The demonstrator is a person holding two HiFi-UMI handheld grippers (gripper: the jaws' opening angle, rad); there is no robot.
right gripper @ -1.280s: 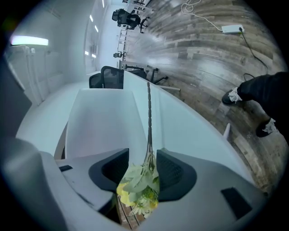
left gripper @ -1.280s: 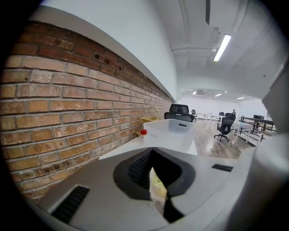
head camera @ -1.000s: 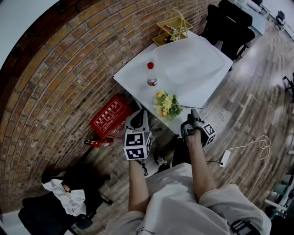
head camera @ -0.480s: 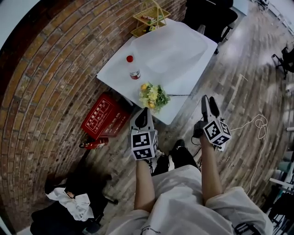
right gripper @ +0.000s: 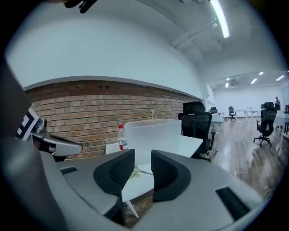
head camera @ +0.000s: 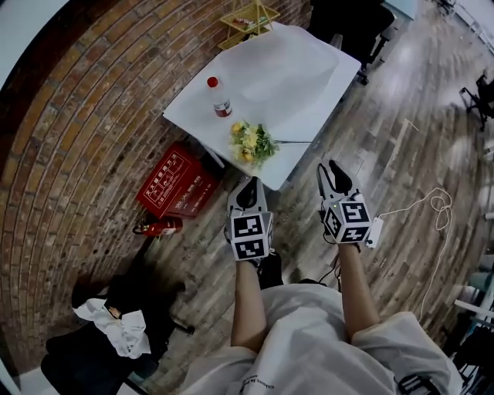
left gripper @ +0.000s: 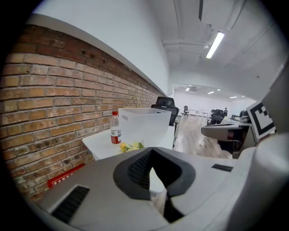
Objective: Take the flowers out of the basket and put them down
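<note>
A bunch of yellow and green flowers [head camera: 251, 143] [left gripper: 131, 146] lies on the white table [head camera: 309, 116] near its front corner, held by neither gripper. A translucent white basket [head camera: 297, 62] [left gripper: 144, 124] [right gripper: 153, 135] stands behind it. Both grippers hang over the floor, short of the table. My left gripper [head camera: 248, 194] [left gripper: 158, 189] is shut and empty. My right gripper [head camera: 332, 174] [right gripper: 143, 173] is open and its jaws have just been closing; nothing is between them, and a bit of the flowers [right gripper: 133, 173] shows far off through the gap.
A red-capped bottle [head camera: 219, 99] stands left of the flowers. A yellow wire basket [head camera: 251, 17] sits at the table's far end. On the floor by the brick wall are a red box [head camera: 176, 185] and an extinguisher [head camera: 158, 226]. Black chairs [head camera: 347, 23] stand behind; a cable [head camera: 421, 208] lies to the right.
Both grippers have drawn back from the table edge. The right gripper has rolled so its marker cube faces up, and its jaws have narrowed. The flowers stay on the table.
</note>
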